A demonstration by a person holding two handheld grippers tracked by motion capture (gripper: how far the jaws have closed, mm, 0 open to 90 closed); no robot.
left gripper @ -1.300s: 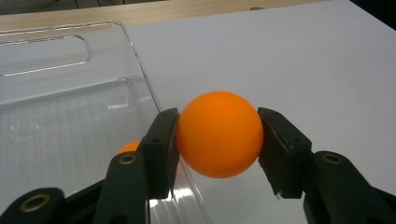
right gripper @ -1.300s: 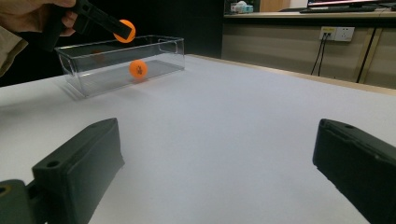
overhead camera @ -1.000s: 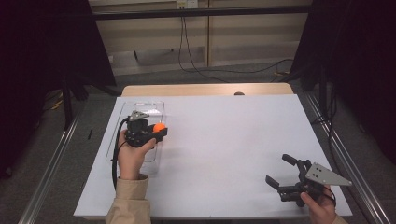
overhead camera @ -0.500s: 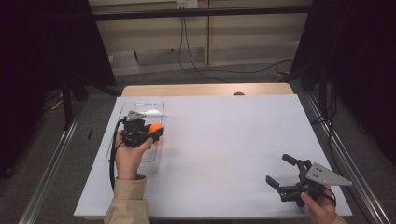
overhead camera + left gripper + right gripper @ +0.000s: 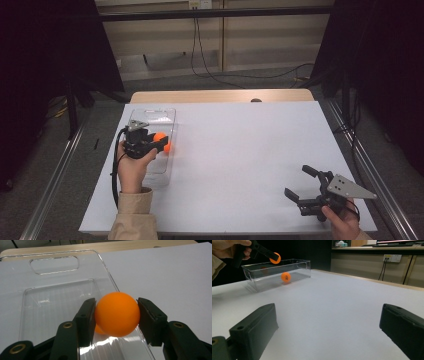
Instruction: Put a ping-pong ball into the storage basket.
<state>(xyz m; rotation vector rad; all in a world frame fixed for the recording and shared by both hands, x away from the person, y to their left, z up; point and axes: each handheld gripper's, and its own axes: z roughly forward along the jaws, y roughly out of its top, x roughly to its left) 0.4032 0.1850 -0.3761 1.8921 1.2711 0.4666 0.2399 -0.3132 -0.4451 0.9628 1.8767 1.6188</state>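
Observation:
My left gripper [image 5: 161, 141] is shut on an orange ball [image 5: 117, 314] and holds it above the right wall of a clear plastic box [image 5: 150, 116] at the table's left. From the right gripper view the held ball [image 5: 274, 258] hangs just over the box's rim [image 5: 276, 263]. A second orange ball [image 5: 285, 277] lies on the box floor; a sliver of it [image 5: 98, 330] peeks out under the held one. My right gripper [image 5: 297, 180] rests near the front right corner, jaws wide open, nothing between them [image 5: 328, 312].
The box stands on a white sheet [image 5: 250, 150] that covers most of the wooden table [image 5: 220, 96]. Metal rails [image 5: 55, 175] run along both sides of the table. Cables [image 5: 210, 65] lie on the floor beyond the far edge.
My left gripper has carried the orange ball a little to the left, further over the box. The right gripper has stayed where it was.

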